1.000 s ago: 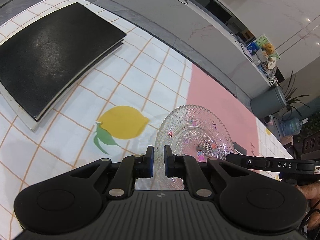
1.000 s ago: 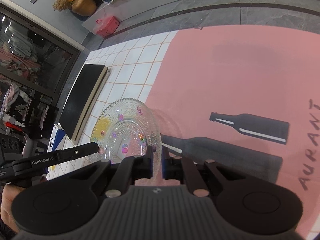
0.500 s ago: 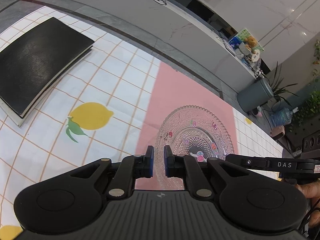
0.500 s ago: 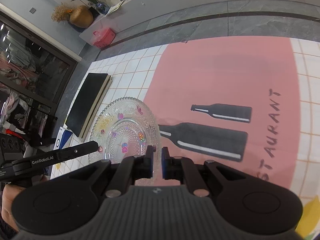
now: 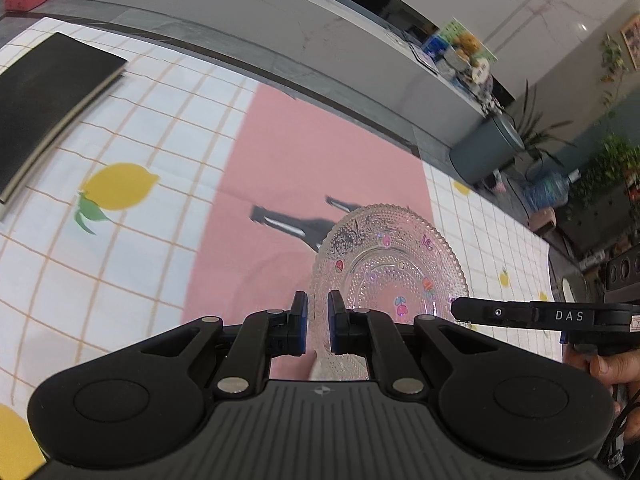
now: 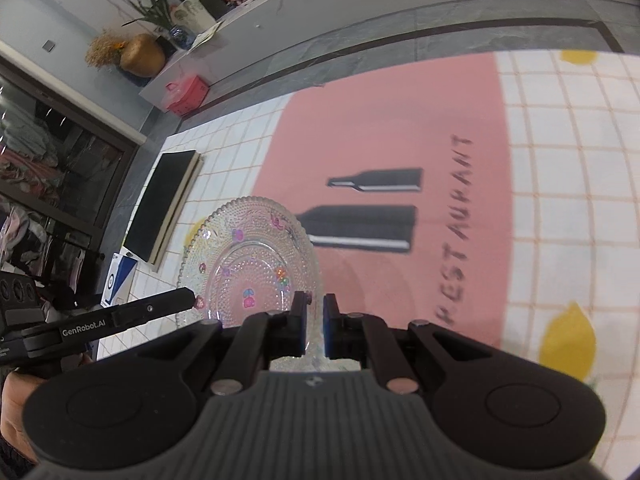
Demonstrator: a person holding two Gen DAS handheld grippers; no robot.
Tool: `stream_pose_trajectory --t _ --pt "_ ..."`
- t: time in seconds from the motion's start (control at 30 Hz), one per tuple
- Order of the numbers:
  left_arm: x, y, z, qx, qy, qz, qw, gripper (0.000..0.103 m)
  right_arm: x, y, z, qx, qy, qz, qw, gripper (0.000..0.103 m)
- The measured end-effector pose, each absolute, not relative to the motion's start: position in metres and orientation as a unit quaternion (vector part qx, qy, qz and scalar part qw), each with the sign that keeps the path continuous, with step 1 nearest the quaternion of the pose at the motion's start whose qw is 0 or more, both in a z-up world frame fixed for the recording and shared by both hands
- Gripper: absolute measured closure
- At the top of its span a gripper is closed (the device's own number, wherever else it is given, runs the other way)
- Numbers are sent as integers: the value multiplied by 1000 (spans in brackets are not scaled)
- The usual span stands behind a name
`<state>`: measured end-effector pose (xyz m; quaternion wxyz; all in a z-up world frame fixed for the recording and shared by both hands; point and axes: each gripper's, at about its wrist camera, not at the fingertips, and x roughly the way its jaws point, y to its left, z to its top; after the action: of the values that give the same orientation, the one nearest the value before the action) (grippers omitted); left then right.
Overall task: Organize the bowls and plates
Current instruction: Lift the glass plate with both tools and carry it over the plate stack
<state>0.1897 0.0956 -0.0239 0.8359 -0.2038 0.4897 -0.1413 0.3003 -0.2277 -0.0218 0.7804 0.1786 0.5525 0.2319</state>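
over the pink panel of the tablecloth [image 5: 320, 168], a clear beaded glass plate with small coloured fruit decals [image 5: 390, 268] hangs between both tongs, carried off the cloth.

left tongs [image 5: 317, 322]: clenched on the plate's near-left rim, which passes between the blue-faced pads [image 5: 303, 316]. the plate tilts away and to the right from that grip.

right tongs [image 6: 315, 322]: clenched on the opposite rim of the same plate [image 6: 250, 256]; in the right wrist view the rim sits between its pads and the plate spreads out to the left.

each tool shows in the other's camera: the right one comes in from the right edge of the left view, its tip [image 5: 460, 308] at the plate's edge and a hand [image 5: 616, 364] behind it. the left one comes in from the left edge of the right view, tip touching the plate rim.

worktop: white grid-pattern cloth with yellow lemon prints [image 5: 120, 186]; the pink panel carries two black bottle silhouettes [image 6: 360, 226] and dark lettering [image 6: 458, 232]. the plate overlaps the neck of one bottle print in both views.

black rectangular pad on a pale board [image 5: 44, 100] lies at the far left of the cloth, well apart from the plate. background is blurred; a pink box [image 6: 186, 94] sits on the floor beyond the worktop.
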Motion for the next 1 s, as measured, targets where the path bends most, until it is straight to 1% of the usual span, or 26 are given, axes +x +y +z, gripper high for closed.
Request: stream_pose_trajectory --t 0.37,0.77,1.0 --pt "173 68 -34 -175 508 -168 826 92 269 -263 -38 208 553 212 778 97" --pt "158 54 -45 -135 526 -168 823 92 247 -270 -65 226 561 206 769 97" --pt "152 50 -47 -124 530 -172 821 92 241 -274 -69 234 559 204 769 97"
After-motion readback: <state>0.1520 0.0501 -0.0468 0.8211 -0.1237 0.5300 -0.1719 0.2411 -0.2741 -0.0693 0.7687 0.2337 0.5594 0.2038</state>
